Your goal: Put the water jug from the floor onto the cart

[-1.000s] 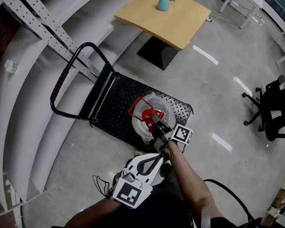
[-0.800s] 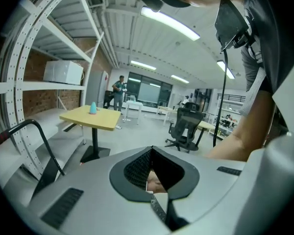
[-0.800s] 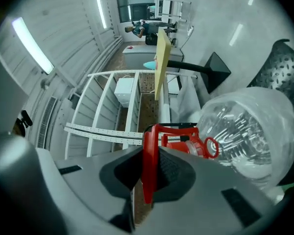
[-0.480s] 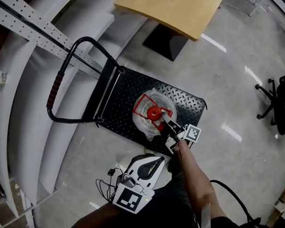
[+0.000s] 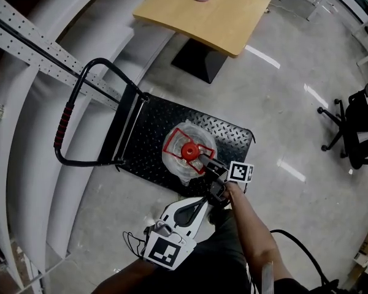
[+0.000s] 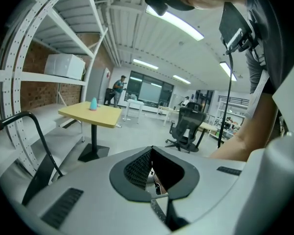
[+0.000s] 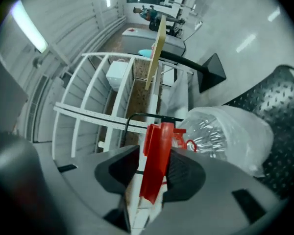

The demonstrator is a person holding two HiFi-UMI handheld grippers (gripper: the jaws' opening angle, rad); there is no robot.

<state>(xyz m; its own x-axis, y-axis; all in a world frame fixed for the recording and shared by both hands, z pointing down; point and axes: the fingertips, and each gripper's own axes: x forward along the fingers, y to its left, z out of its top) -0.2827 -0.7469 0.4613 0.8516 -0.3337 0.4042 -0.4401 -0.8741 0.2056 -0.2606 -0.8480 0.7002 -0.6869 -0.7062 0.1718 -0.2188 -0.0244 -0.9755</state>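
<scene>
The clear water jug [image 5: 183, 157] with its red cap and red handle [image 5: 187, 144] stands on the black cart deck [image 5: 148, 133]. My right gripper [image 5: 207, 162] reaches in level from the near side, at the jug's top. In the right gripper view the red handle [image 7: 156, 160] stands between the jaws, which are opening. It leans on one pad and a gap shows on the other side. The jug [image 7: 232, 131] bulges just beyond. My left gripper [image 5: 203, 202] hangs low by the person's legs, off the cart, its tips together and holding nothing [image 6: 152, 152].
The cart's push bar [image 5: 64, 124] with a red grip rises at its left end. A yellow table [image 5: 202, 14] on a black foot stands beyond the cart. White perforated racking [image 5: 24, 35] runs along the left. An office chair [image 5: 356, 124] is at the right.
The right gripper has sunk with the jug's handle, and the jug now rests lower on the deck. The left gripper has dropped a little toward the floor.
</scene>
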